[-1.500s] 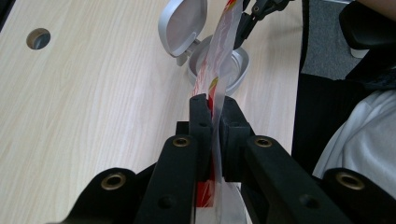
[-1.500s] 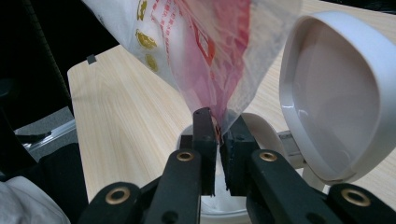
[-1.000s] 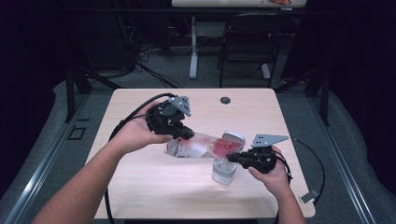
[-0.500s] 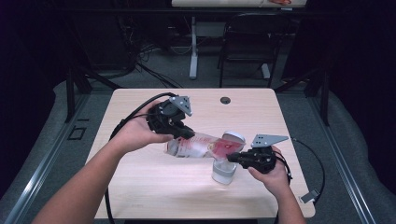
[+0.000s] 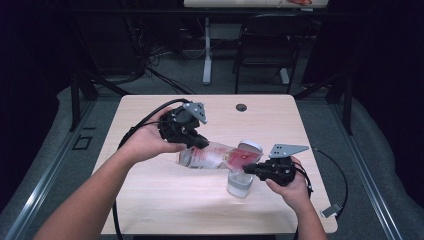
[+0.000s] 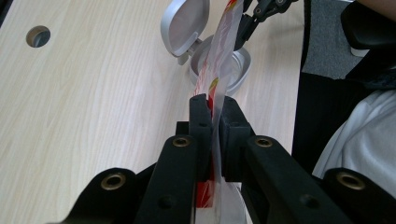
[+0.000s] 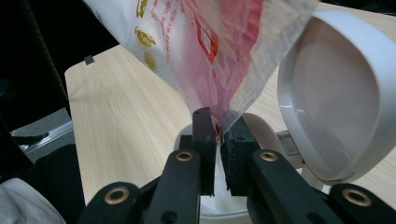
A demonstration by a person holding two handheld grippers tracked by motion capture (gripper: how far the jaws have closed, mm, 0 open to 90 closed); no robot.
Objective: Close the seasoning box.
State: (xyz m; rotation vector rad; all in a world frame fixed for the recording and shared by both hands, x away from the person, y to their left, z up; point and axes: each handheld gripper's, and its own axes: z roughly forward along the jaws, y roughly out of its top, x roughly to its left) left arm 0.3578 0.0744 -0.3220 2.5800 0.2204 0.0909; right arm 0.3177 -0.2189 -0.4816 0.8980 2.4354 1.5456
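A pale wood-grain worktop (image 5: pixel 150 210) stands in a dark room, on grey floor. A small round hole (image 5: pixel 241 107) sits near the worktop's far edge. Behind the worktop are the legs of another table (image 5: pixel 207 55) and a dark chair (image 5: pixel 262 45), with cables on the floor.

A person's forearms come in from the near side. The left hand-held gripper (image 5: pixel 196 142) is over the middle of the worktop, a black cable (image 5: pixel 137 127) looping from it. Its jaws are pressed together on one end of a clear plastic bag (image 5: pixel 215 156) printed in red and gold; in the left gripper view the thin bag (image 6: pixel 215 84) runs edge-on between the two black jaws.

The right hand-held gripper (image 5: pixel 248 170) is toward the right side of the worktop, a grey three-cornered plate on top. Its jaws pinch the other end of the bag; in the right gripper view the bag (image 7: pixel 219 51) tapers down into the narrow gap between them.

The bag hangs stretched between the two grippers, lifted off the worktop, sloping down to the right. Its lower end is right over a small round white container (image 5: pixel 239 184) that stands on the worktop with its hinged lid (image 5: pixel 249 147) swung open and upright. In the right gripper view the container's rim (image 7: pixel 261 123) lies just behind the jaws and the lid (image 7: pixel 336 93) rises at the right.
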